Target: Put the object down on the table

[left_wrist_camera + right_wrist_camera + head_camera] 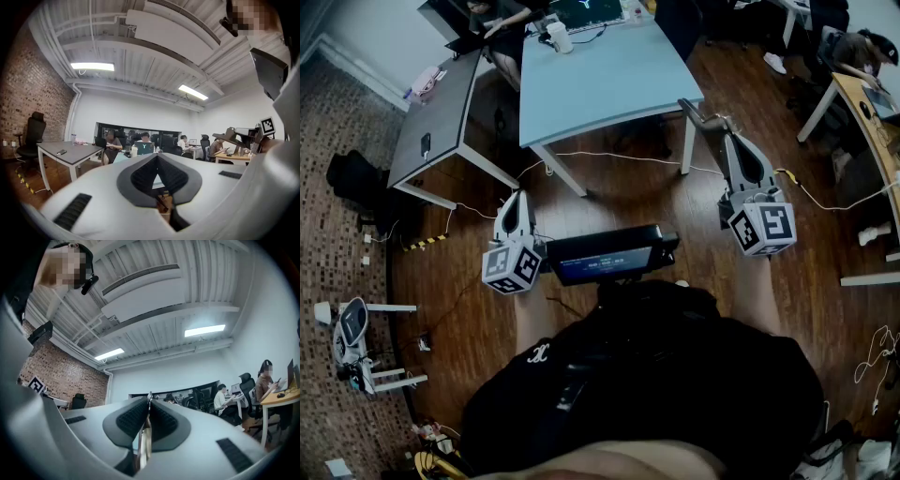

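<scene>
My right gripper (729, 137) is held in the air off the front right corner of the light blue table (609, 80), and it is shut on a thin flat dark object (698, 112) that sticks out past its tips toward that corner. In the right gripper view the object (143, 439) shows edge-on as a narrow pale strip, pinched between the pads of the gripper (149, 405). My left gripper (517, 197) hangs over the wooden floor in front of the tables. Its jaws (157, 157) are shut with nothing between them.
A grey table (441, 122) stands left of the blue one, with a phone on it. A cup (559, 37) and a laptop sit at the blue table's far end, where people are seated. Cables run across the floor. More desks with seated people stand at the right.
</scene>
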Action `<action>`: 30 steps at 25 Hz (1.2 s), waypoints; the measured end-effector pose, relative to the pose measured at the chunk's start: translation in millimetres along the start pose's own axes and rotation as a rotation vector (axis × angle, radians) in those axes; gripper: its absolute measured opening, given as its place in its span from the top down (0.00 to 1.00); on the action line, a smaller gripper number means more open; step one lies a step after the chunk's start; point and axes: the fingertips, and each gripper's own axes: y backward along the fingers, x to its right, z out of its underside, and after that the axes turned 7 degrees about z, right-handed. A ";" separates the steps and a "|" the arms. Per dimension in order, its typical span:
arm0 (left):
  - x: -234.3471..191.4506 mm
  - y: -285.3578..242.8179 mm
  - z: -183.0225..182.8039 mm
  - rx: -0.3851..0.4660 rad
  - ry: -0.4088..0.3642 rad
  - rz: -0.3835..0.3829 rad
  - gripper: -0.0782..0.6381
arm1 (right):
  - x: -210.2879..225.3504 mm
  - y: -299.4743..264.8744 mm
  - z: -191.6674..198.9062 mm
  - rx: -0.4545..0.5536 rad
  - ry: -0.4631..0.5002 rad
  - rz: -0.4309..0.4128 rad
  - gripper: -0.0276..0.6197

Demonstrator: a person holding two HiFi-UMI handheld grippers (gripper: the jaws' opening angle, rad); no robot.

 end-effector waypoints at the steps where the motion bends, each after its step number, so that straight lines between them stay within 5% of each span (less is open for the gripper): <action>1: -5.6 -0.9 -0.8 0.003 -0.001 0.000 0.91 | -4.9 -2.9 1.7 0.000 0.002 -0.001 0.94; 16: -69.4 7.1 10.9 -0.015 -0.013 0.071 0.91 | -75.7 2.3 23.2 -0.002 0.003 0.043 0.94; 30: -113.5 -37.5 32.5 -0.056 -0.001 0.011 0.91 | -71.9 -77.1 57.1 -0.004 -0.027 -0.004 0.94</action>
